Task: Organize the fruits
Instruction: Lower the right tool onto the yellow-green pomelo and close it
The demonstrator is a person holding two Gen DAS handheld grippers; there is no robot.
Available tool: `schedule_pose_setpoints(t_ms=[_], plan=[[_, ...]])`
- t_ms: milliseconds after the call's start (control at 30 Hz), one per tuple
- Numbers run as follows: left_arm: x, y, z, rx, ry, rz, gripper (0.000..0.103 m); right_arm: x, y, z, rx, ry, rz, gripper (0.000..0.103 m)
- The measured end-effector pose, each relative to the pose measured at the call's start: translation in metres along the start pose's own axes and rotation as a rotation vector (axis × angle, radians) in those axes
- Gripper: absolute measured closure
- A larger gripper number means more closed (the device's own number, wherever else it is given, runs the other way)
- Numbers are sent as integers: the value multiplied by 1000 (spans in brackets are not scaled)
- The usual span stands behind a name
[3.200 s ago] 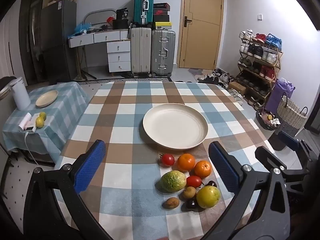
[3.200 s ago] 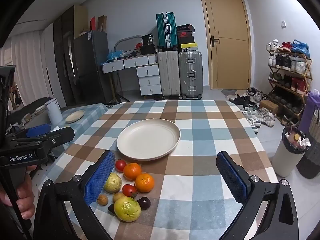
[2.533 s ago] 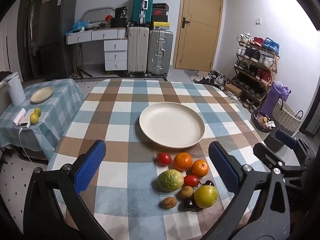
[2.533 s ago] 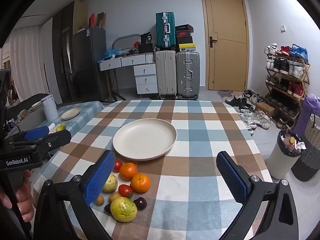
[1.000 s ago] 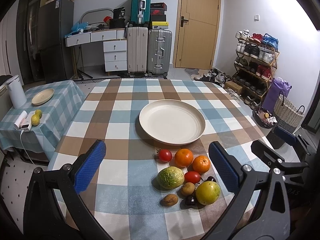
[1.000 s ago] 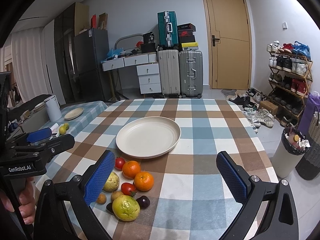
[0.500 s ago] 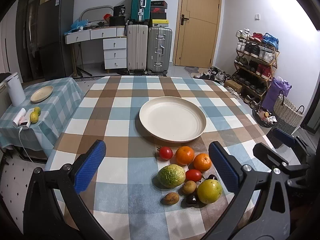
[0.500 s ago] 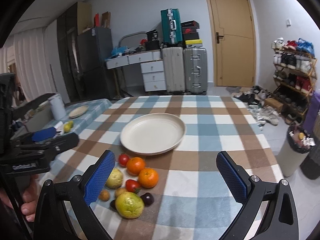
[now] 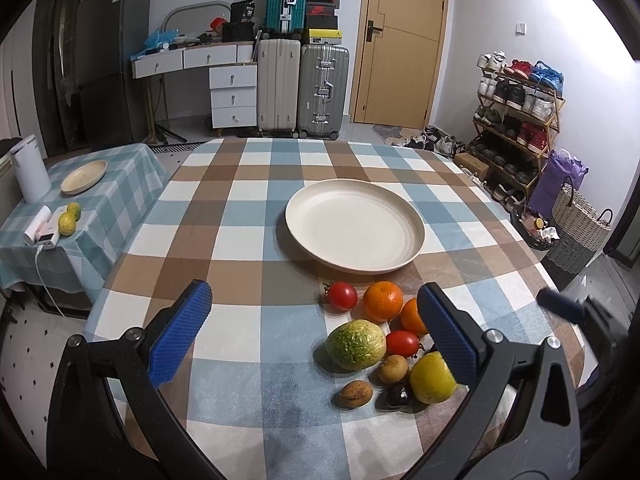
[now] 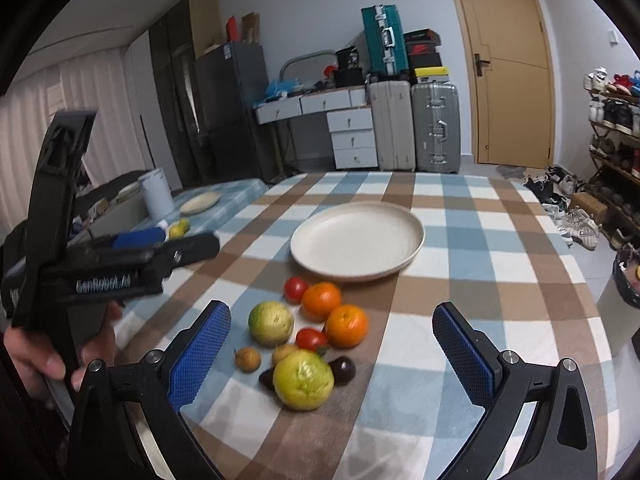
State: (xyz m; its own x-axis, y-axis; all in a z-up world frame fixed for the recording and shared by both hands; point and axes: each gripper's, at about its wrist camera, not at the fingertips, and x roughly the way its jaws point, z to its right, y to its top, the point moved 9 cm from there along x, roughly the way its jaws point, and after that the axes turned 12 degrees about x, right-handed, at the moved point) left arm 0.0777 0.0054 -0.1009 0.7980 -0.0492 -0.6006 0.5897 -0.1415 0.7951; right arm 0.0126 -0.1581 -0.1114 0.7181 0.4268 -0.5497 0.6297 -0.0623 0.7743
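Observation:
A cream plate [image 9: 354,224] [image 10: 357,237] sits empty mid-table on the checked cloth. In front of it lies a cluster of fruit: two oranges [image 9: 384,300] [image 10: 346,326], two tomatoes [image 9: 343,295] [image 10: 296,289], a green mottled fruit [image 9: 355,344] [image 10: 271,322], a yellow-green citrus [image 9: 430,378] [image 10: 303,379], small brown fruits [image 9: 355,394] and dark plums [image 10: 343,369]. My left gripper [image 9: 316,336] is open above the near table, left of the cluster. My right gripper [image 10: 332,354] is open and frames the cluster from above. Both hold nothing.
A side table [image 9: 116,184] at the left carries a small plate [image 9: 84,171], a white jug [image 9: 29,174] and two lemons [image 9: 70,218]. Suitcases, drawers and a door stand behind. A shoe rack [image 9: 516,120] and baskets are right. A hand [image 10: 44,354] holds the left gripper.
The right gripper has swung left and forward, so the fruit cluster now sits between its fingers. The left gripper has drifted slightly nearer the table. Nothing was picked up.

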Motion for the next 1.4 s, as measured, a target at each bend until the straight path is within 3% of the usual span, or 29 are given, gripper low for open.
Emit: schedule_pose_setpoints(t_ms=[400,567,633,800,1067,1133,1400], plan=[[29,-16,-8,-8,-2,-44,0,35,-49,-1,33,51,-135,1],[40,-18,-15,-22,9,-54,0,48,-56,1,59,78,-171,9],[44,-19,-17,-25,9,-58,0,53,-59,0,69,92,-194,18],[47,-24,-19,-32,9,-71,0,56,-63,0,74,91,-206,20],[52,-27,-22,-35,13,-76,0,59,-68,-3,65,99,-228,38],[54,-28,-23,-35,17,-78,0,58,-67,-1,67,90,-220,53],[50,-29,-28,-28,36,-79,0,55,-65,5,118,114,-215,54]])
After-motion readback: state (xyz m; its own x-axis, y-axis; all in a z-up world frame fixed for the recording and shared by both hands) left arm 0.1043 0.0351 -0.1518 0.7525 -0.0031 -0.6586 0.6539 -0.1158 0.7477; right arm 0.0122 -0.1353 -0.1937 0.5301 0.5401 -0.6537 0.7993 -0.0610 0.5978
